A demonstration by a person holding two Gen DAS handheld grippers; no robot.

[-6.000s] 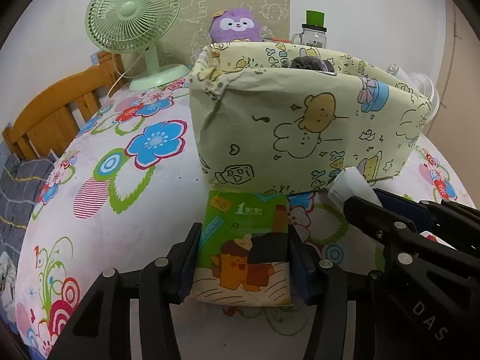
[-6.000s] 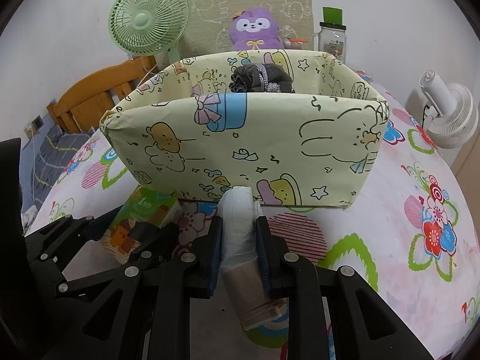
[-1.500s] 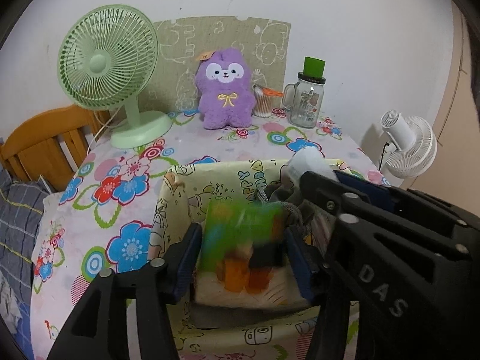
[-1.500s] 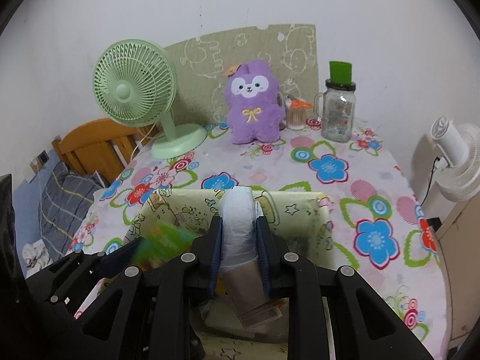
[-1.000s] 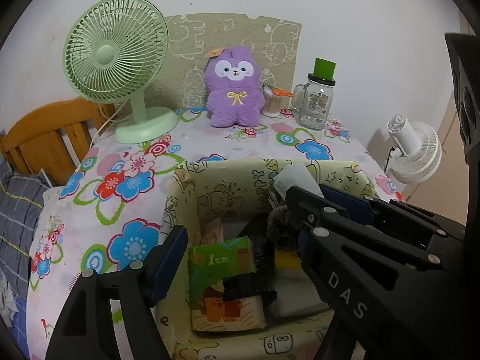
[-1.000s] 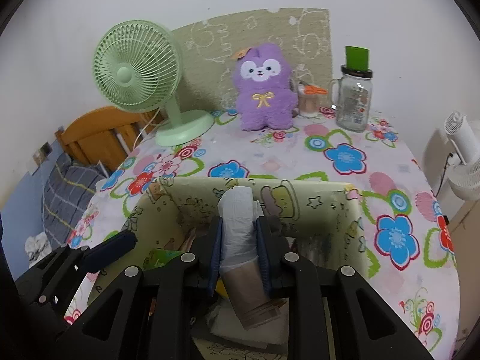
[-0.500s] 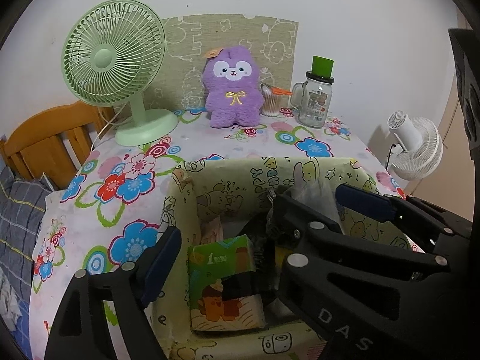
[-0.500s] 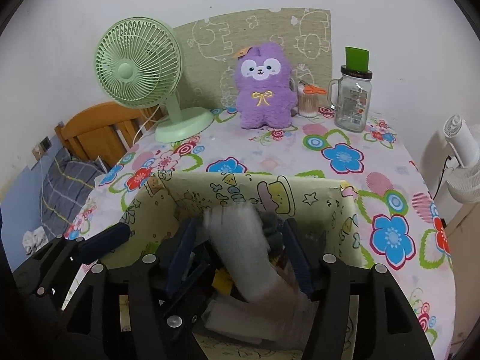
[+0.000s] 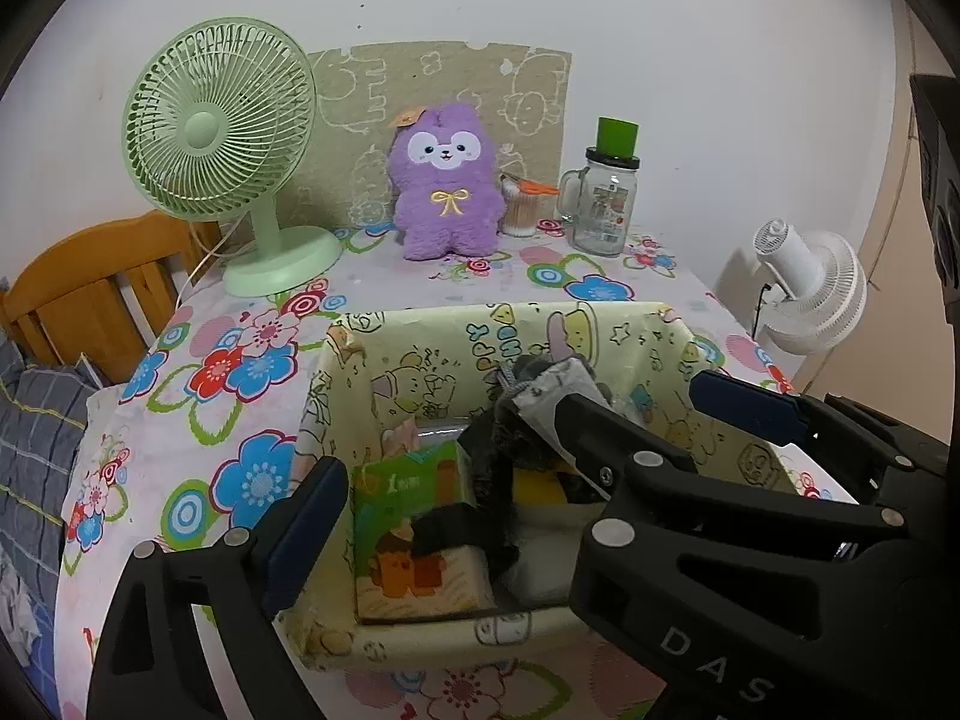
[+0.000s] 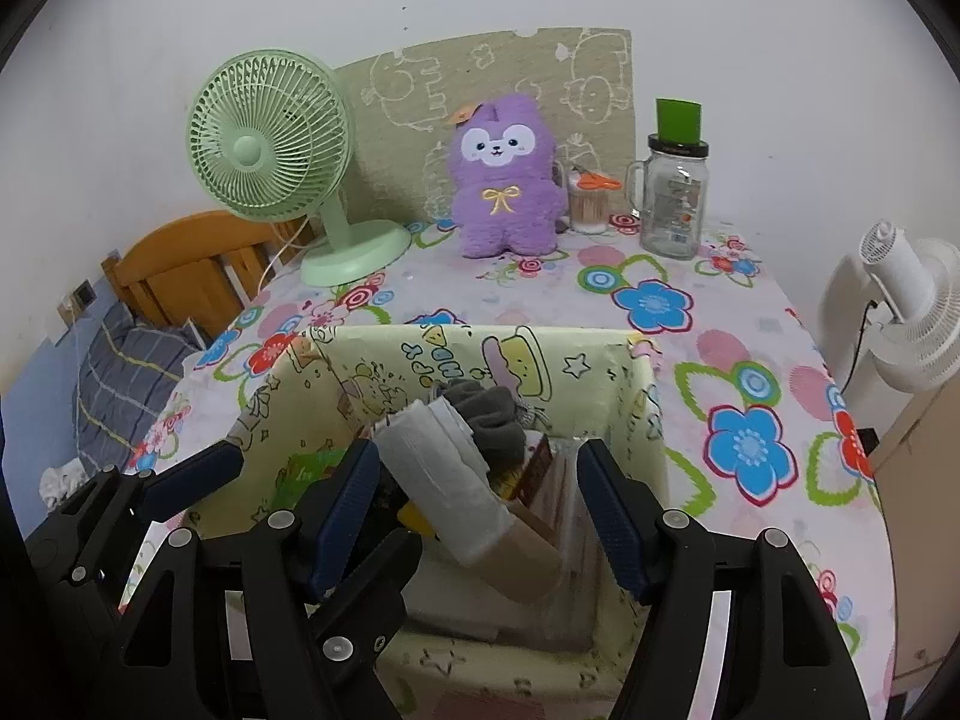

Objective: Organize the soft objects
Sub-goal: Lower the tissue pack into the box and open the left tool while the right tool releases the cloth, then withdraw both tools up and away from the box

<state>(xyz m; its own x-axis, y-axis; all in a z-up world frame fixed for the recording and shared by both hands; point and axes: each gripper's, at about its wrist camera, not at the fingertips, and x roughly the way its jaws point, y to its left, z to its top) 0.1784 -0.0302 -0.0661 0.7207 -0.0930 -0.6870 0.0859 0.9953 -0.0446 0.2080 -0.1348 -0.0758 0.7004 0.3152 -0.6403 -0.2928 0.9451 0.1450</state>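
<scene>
A pale yellow cartoon-print fabric box [image 9: 420, 360] [image 10: 384, 360] stands on the flowered table below both grippers. A green tissue pack [image 9: 414, 534] lies inside it at the left, free of the pads. My left gripper [image 9: 480, 516] hangs over it with its jaws opening; its right finger is hidden behind the right gripper. A white wrapped roll [image 10: 456, 480] with a brown paper end leans in the box against a grey cloth bundle [image 10: 492, 420]. It sits loose between the opening jaws of my right gripper [image 10: 477, 510], and neither pad presses on it.
At the back stand a green desk fan [image 9: 216, 138], a purple plush [image 9: 444, 180], a small cup of sticks [image 9: 519, 204] and a glass jar with a green lid [image 9: 606, 198]. A white fan [image 9: 804, 288] stands off the right edge. A wooden headboard [image 9: 84, 288] is at the left.
Both grippers rose from the table to above the box. The left let the tissue pack drop inside and widened. The right opened, and the roll tipped loose against the cloth.
</scene>
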